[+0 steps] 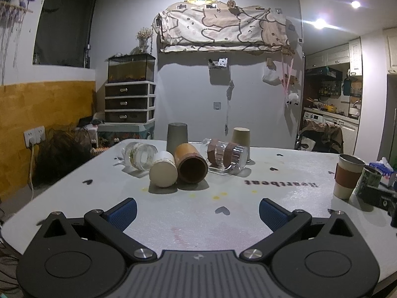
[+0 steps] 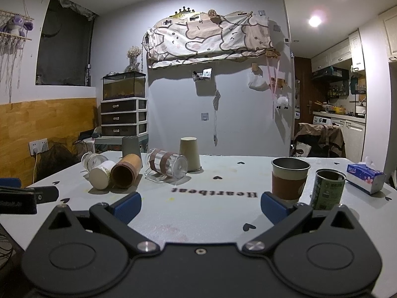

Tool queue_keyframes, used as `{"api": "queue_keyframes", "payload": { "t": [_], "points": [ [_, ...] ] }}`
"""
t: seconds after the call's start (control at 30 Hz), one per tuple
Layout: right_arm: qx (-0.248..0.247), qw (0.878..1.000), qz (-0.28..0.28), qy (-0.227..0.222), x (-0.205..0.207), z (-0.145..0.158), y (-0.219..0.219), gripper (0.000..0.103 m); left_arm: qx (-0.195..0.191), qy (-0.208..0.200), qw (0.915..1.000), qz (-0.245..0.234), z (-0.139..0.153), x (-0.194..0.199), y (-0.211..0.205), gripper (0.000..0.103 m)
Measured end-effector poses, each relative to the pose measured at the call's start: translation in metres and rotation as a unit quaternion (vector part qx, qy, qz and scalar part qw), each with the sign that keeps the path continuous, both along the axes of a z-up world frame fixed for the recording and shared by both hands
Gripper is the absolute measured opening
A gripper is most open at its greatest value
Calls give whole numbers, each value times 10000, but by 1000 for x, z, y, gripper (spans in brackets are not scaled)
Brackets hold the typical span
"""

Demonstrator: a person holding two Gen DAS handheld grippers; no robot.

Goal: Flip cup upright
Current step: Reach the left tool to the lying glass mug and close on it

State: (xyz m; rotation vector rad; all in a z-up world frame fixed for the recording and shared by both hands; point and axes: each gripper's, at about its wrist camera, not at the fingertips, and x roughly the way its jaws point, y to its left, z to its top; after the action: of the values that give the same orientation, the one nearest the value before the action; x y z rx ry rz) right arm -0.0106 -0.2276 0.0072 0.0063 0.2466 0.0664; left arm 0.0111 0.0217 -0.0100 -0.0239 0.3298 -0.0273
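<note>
Hovering with fingers spread, the left gripper [image 1: 197, 209] is facing the brown cup [image 1: 190, 166] lying ahead; pinching mid-body would be steadiest.

Both tools look alike: the left gripper [image 1: 197, 209] and the right gripper [image 2: 200, 205] each have matte black linkage arms, blue ribbed fingertip pads [image 1: 123, 211], two silver screws [image 1: 142, 253] beside a grey ridged centre plate, and round black discs at either side.
</note>
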Motion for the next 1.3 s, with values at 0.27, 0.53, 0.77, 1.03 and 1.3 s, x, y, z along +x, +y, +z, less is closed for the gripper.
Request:
{"api": "queue_keyframes", "payload": {
  "t": [0.27, 0.53, 0.77, 1.03, 1.3],
  "points": [
    [98, 9999, 54, 71, 4, -7, -1, 103, -178, 6, 9998, -54, 7, 44, -17, 102],
    [233, 9996, 27, 137, 13, -26, -14, 103, -445, -220, 9987, -108, 34, 115, -60, 102],
    [439, 9987, -79, 228, 26, -44, -41, 103, -916, 249, 9954, 89, 42, 204, -104, 95],
    [679, 9971, -117, 318, 47, -65, -78, 103, -1093, 1006, 9843, 950, 21, 313, -129, 92],
    [766, 9958, -102, 496, 68, -80, -101, 103, -1084, 1216, 9703, 1790, -2, 380, -131, 93]
  ]
}}
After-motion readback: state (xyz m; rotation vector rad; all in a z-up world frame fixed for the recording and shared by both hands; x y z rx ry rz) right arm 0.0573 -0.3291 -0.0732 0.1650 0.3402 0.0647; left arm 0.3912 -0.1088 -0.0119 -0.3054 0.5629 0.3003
